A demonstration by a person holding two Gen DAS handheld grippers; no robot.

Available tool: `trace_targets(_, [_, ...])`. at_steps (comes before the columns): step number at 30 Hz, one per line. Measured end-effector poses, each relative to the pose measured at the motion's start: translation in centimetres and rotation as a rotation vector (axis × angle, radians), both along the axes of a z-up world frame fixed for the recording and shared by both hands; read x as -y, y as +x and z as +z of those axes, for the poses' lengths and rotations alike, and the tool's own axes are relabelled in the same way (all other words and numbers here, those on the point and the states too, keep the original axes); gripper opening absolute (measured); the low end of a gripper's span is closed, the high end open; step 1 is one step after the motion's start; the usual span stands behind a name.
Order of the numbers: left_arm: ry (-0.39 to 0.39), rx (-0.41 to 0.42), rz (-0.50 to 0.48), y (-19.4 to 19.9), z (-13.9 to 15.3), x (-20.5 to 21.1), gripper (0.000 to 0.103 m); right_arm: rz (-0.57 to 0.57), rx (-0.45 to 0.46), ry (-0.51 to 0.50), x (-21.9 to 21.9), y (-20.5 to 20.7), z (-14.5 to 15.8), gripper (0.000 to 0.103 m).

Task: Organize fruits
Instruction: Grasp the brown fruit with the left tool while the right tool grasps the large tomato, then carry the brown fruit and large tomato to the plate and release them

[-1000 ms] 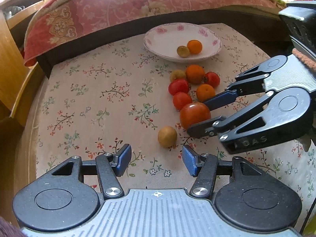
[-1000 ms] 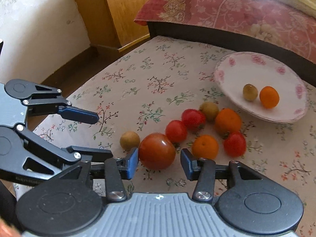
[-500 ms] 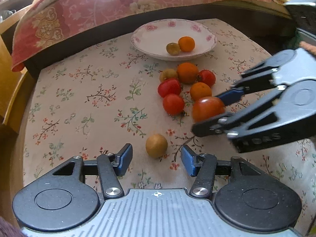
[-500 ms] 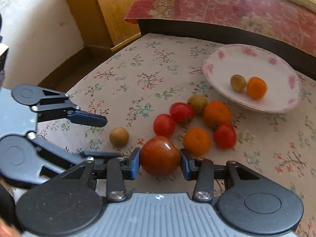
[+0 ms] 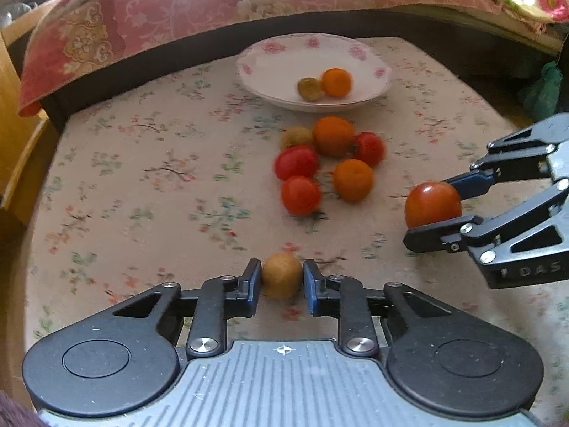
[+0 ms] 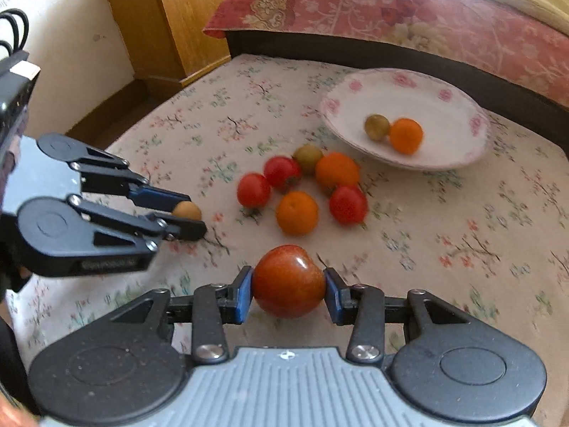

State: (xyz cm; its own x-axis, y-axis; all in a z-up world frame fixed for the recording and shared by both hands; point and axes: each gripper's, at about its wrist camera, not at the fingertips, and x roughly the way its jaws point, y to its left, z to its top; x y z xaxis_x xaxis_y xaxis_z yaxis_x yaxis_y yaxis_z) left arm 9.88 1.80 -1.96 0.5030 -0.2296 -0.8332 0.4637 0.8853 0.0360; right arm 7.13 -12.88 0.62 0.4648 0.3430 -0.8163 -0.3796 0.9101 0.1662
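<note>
My left gripper (image 5: 281, 283) is shut on a small tan round fruit (image 5: 281, 276), low over the floral cloth; it also shows in the right wrist view (image 6: 186, 210). My right gripper (image 6: 288, 286) is shut on a large red tomato (image 6: 288, 281) and holds it above the cloth, to the right in the left wrist view (image 5: 432, 204). A white floral plate (image 5: 274, 67) at the back holds a small green-brown fruit (image 5: 308, 88) and an orange fruit (image 5: 336, 82). Several red tomatoes and orange fruits lie clustered (image 5: 330, 163) in front of the plate.
The table (image 5: 142, 185) is covered with a floral cloth. A bed with a red floral quilt (image 5: 213, 3) runs along the far edge. A wooden cabinet (image 6: 185, 17) stands at the far left. A green object (image 5: 540, 92) sits at the right.
My left gripper closed on the tan fruit. My right gripper lifted the large tomato and carried it right, away from the cluster.
</note>
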Motion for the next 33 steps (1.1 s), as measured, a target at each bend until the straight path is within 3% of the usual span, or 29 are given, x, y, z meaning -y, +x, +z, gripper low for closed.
trace_targets(8, [-0.013, -0.001, -0.073, -1.8, -0.1, 3.0, 0.033, -0.037, -0.001, -0.046, 2.5, -2.4, -0.3, 0.044])
trace_targets(14, [-0.009, 0.006, -0.076, -2.3, -0.2, 3.5, 0.039, -0.022, 0.013, -0.054, 2.8, -3.2, -0.3, 0.045])
trace_targets(20, [0.010, 0.016, -0.081, -2.6, -0.2, 3.6, 0.055, -0.020, 0.000, -0.048, 3.1, -3.3, -0.2, 0.046])
trace_targets(33, [0.017, 0.015, -0.092, -2.5, -0.5, 3.7, 0.056, -0.038, -0.017, -0.034, 4.0, -4.5, 0.0, 0.051])
